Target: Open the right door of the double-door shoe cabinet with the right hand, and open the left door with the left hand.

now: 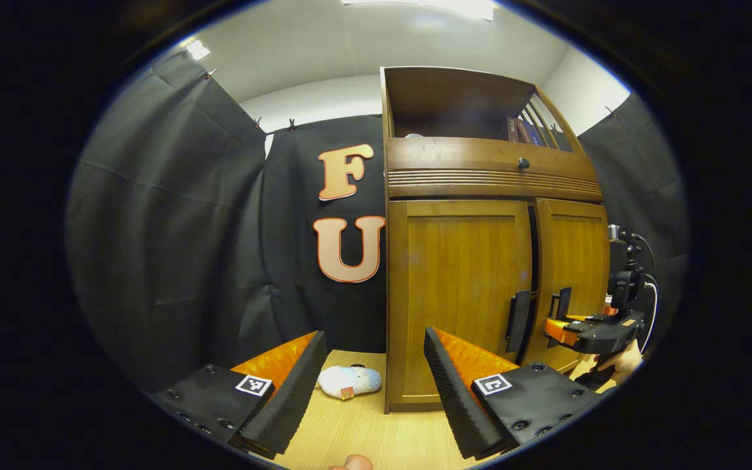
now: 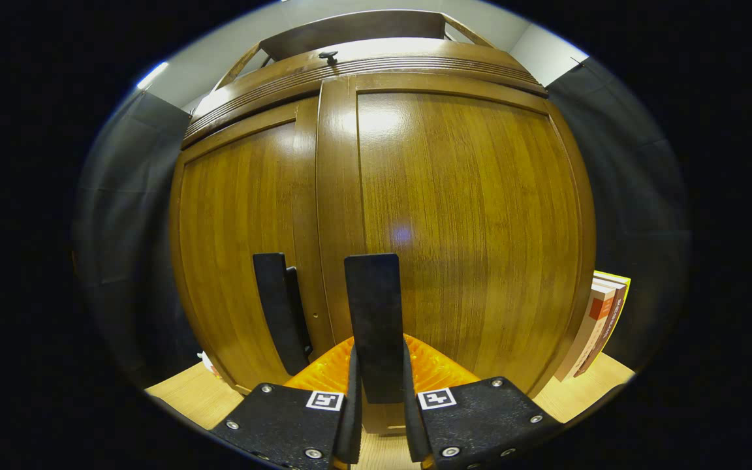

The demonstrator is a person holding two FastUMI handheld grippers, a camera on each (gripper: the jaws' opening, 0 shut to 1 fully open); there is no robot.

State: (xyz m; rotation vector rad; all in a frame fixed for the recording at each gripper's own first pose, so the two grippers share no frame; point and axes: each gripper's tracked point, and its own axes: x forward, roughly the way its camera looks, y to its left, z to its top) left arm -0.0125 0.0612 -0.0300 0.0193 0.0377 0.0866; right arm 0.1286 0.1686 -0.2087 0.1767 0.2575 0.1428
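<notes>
The wooden shoe cabinet (image 1: 415,294) stands to the right in the left gripper view, with a thin dark gap between its two doors. The left door (image 1: 461,281) carries a black upright handle (image 1: 518,321). My left gripper (image 1: 373,336) hangs open in front of the cabinet's left edge, short of that handle, holding nothing. My right gripper (image 1: 565,328) is at the right door's handle (image 1: 563,301). In the right gripper view the right door (image 2: 467,215) looms close, and my right gripper (image 2: 379,365) is shut on its black handle (image 2: 373,313). The left door's handle (image 2: 278,313) stands just beside it.
A white soft toy (image 1: 350,382) lies on the wooden floor by the cabinet's left foot. A drawer with a black knob (image 1: 523,164) sits above the doors, below an open shelf holding books (image 1: 523,130). More books (image 2: 595,326) lean against the cabinet's right side.
</notes>
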